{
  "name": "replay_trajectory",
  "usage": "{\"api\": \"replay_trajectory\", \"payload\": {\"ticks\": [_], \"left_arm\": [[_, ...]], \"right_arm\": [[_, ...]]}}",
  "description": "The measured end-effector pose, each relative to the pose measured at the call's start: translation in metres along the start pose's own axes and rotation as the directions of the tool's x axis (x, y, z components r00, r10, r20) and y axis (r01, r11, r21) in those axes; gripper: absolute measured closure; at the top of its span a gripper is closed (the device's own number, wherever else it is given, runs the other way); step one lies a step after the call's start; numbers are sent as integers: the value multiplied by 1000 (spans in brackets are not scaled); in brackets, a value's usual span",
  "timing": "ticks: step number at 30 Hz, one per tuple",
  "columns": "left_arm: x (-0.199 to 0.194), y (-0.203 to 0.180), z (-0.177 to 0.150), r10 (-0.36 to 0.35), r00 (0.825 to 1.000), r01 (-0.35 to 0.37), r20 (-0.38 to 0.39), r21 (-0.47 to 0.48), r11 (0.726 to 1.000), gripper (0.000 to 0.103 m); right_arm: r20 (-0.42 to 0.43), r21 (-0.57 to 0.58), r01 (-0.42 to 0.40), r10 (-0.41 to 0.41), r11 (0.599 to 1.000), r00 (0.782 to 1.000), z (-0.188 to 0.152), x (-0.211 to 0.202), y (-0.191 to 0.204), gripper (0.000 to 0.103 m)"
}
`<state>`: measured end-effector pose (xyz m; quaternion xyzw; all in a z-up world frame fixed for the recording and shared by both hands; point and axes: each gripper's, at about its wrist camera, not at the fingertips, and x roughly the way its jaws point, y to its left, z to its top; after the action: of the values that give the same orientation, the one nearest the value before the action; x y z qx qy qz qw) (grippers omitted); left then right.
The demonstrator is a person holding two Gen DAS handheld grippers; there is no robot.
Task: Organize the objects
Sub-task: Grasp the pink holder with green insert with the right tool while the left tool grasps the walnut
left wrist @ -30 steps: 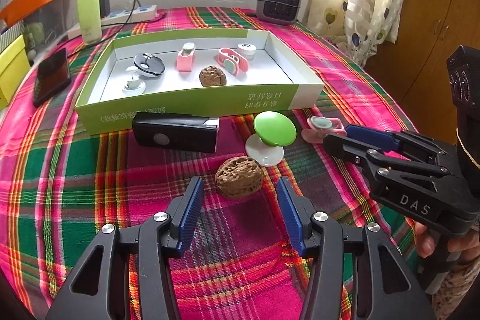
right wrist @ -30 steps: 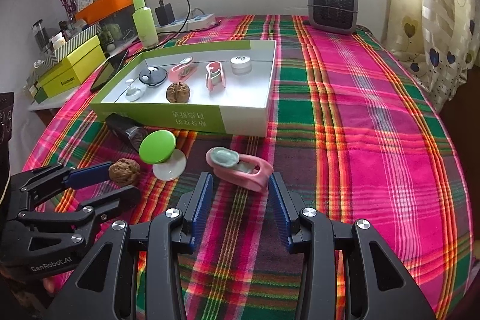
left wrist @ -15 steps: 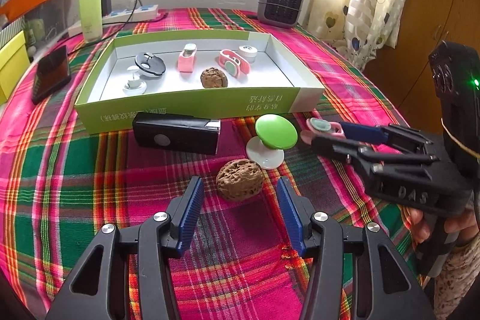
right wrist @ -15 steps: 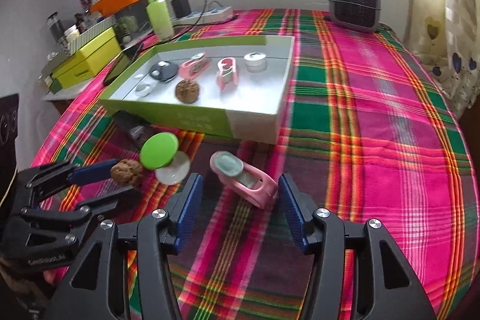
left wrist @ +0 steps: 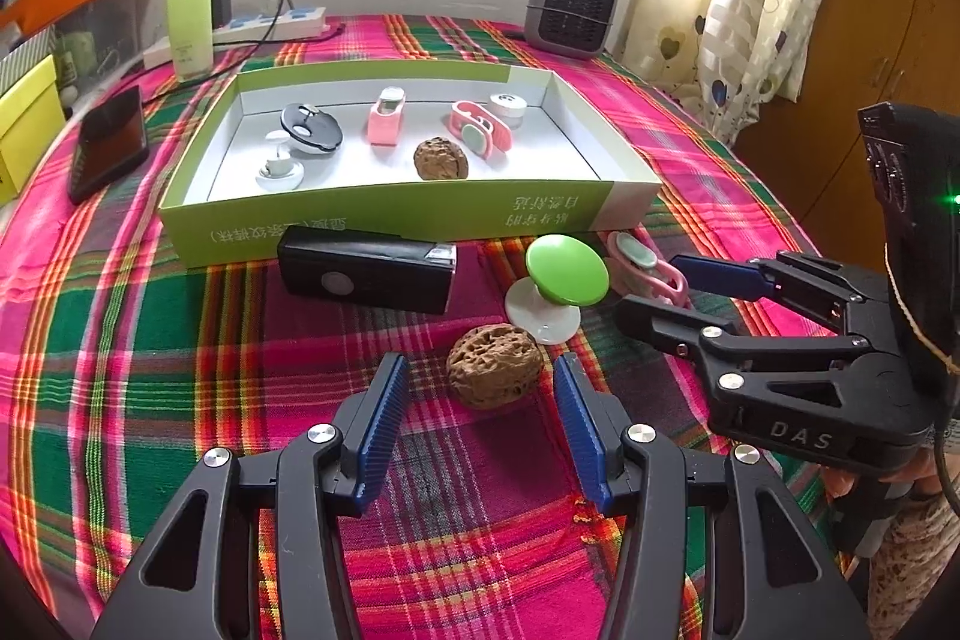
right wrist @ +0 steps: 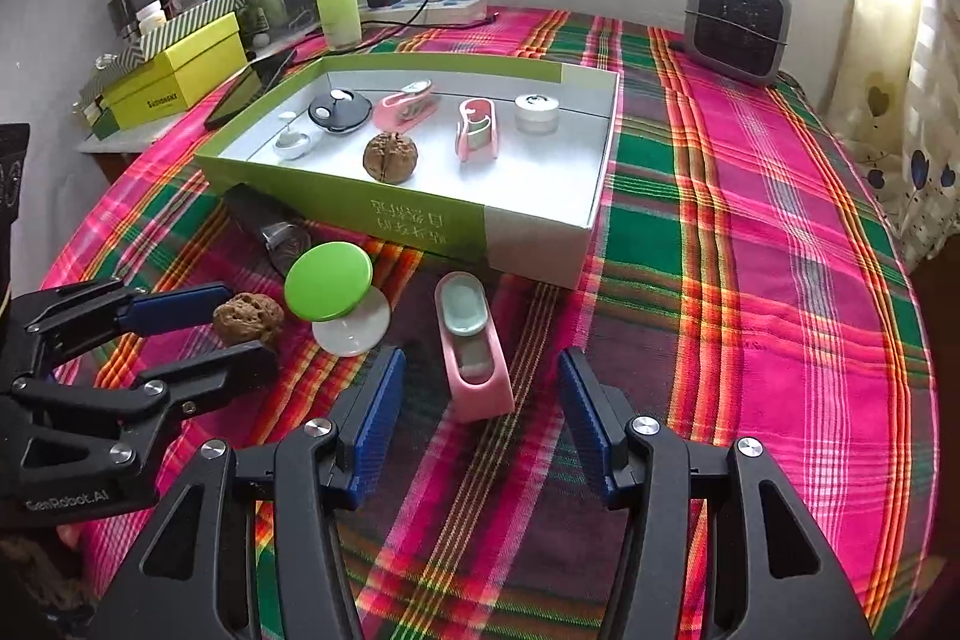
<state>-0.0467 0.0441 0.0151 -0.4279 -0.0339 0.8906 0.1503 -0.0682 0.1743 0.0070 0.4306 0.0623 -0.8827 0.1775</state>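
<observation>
Two labels: "DAS" right tongs (left wrist: 681, 293), "GenRobot.AI" left tongs (right wrist: 231, 325)

A woven plaid cloth (right wrist: 750, 244) in pink, green and orange covers the table, matt and finely ribbed. On it the walnut (left wrist: 493, 365) looks rough and pitted, the green disc (left wrist: 566, 269) is smooth glossy plastic on a white base, and the pink clip (right wrist: 473, 346) is smooth plastic with a soft sheen. The box (left wrist: 420, 211) is matt printed cardboard, white inside, and each claw is matt black plastic with ridged blue pads (left wrist: 384, 418) and bright metal screw heads.
</observation>
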Motion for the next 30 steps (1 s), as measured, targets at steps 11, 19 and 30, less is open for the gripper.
{"api": "replay_trajectory", "payload": {"ticks": [11,19,30], "left_arm": [[1,-1,1,15,1000,-15,2,4,1000,57],[2,6,3,36,999,-36,4,-7,999,68],[1,8,2,41,999,-41,6,-12,999,74]], "right_arm": [[-2,-12,28,-28,1000,1000,4,4,6,59],[1,-23,30,-30,999,1000,3,3,9,72],[4,-15,42,-42,999,999,2,1,12,84]]}}
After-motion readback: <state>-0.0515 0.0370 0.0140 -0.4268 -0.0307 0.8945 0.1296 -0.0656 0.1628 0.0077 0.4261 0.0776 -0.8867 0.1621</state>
